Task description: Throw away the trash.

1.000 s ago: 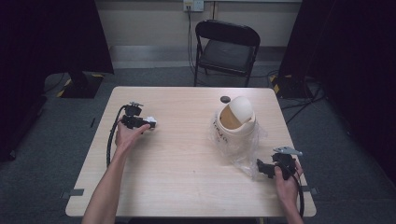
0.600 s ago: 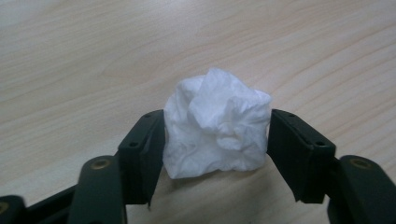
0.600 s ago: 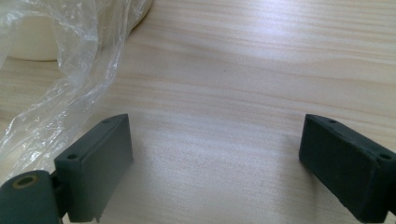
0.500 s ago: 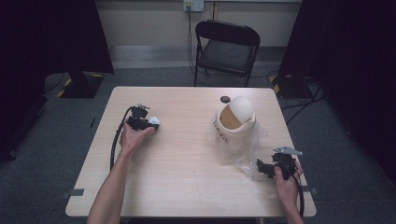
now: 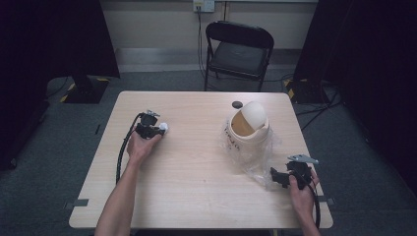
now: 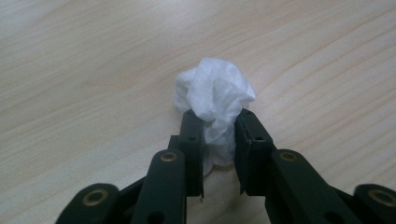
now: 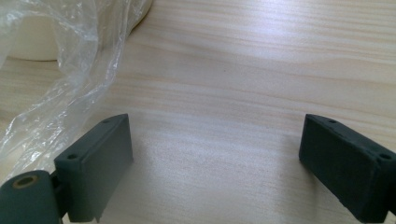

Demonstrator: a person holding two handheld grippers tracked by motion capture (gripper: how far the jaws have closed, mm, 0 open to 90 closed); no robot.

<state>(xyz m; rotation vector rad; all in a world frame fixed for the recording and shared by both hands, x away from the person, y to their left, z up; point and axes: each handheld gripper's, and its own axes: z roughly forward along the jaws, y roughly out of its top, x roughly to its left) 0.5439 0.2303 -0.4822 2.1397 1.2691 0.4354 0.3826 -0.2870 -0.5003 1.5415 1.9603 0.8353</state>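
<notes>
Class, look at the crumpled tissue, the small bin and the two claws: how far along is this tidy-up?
Done: the left claw has just closed on the crumpled tissue, which lies on the table. In hand: that grip. Left: carrying the tissue to the bin, which stands in a plastic bag; the right claw waits open beside it.

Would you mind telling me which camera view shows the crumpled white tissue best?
The left gripper view: the tissue sits close up, pinched by the left claw. The high view shows it as a small white blob. The right gripper view faces bare table beside clear plastic.
</notes>
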